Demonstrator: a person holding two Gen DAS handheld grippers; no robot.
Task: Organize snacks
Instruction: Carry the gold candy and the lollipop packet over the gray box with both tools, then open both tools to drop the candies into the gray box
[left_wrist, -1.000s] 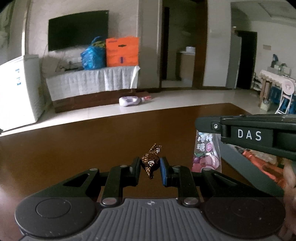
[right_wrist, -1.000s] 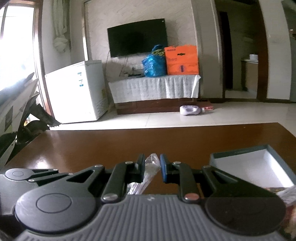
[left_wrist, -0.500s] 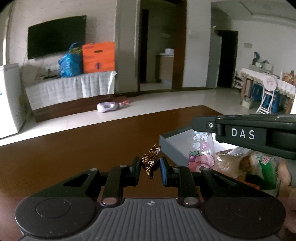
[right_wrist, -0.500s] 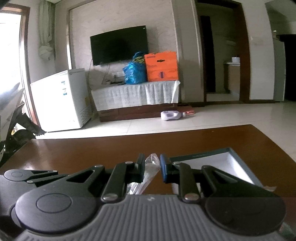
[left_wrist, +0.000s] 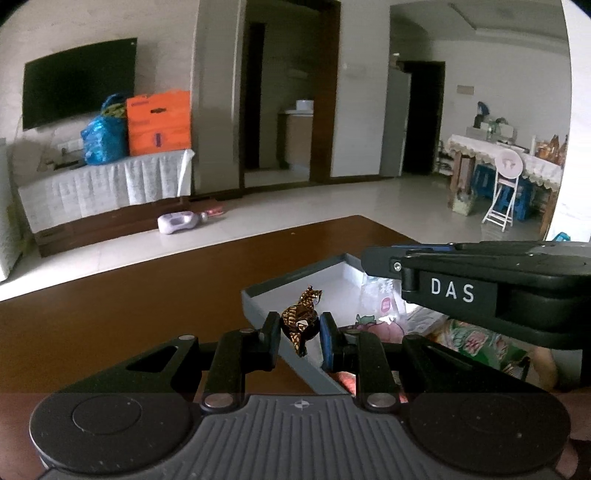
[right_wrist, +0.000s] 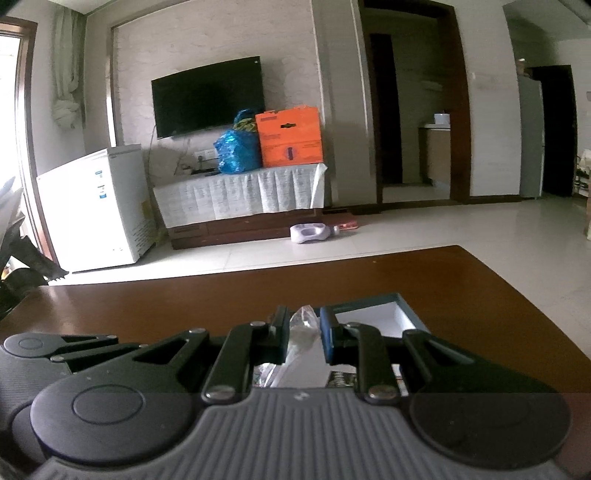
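- A small candy (left_wrist: 300, 322) in a brown-and-gold patterned wrapper sits pinched between the fingers of the left gripper (left_wrist: 300, 334), one twisted end sticking up above the pads, the other hanging below.
- That candy is held in the air right over the near-left wall of a shallow grey box (left_wrist: 266, 300) with a white inside.
- The right gripper (right_wrist: 303, 334) is clenched on a clear plastic wrapper (right_wrist: 303, 332); the crinkled film rises a little above the fingertips and trails down behind them.
- From the left side, the right gripper shows as a dark body marked "DAS", hanging over the right half of the box.
- Inside the box lie several snack packets (left_wrist: 376, 325): one pale with pink and purple fruit pictures, one with green and red print further right. Much of them is hidden under the two tools.
- The box rests on a dark brown polished table (right_wrist: 184, 306), near its right side as the right camera sees it.
- Beyond the table, on the pale tiled floor, lies a lilac bottle (right_wrist: 312, 232) on its side.
- Against the far wall stand a cloth-covered low cabinet (right_wrist: 240, 195) bearing an orange carton (right_wrist: 290, 138) and a blue bag (right_wrist: 236, 149), with a dark television (right_wrist: 208, 96) above and a white chest freezer (right_wrist: 96, 206) to its left.
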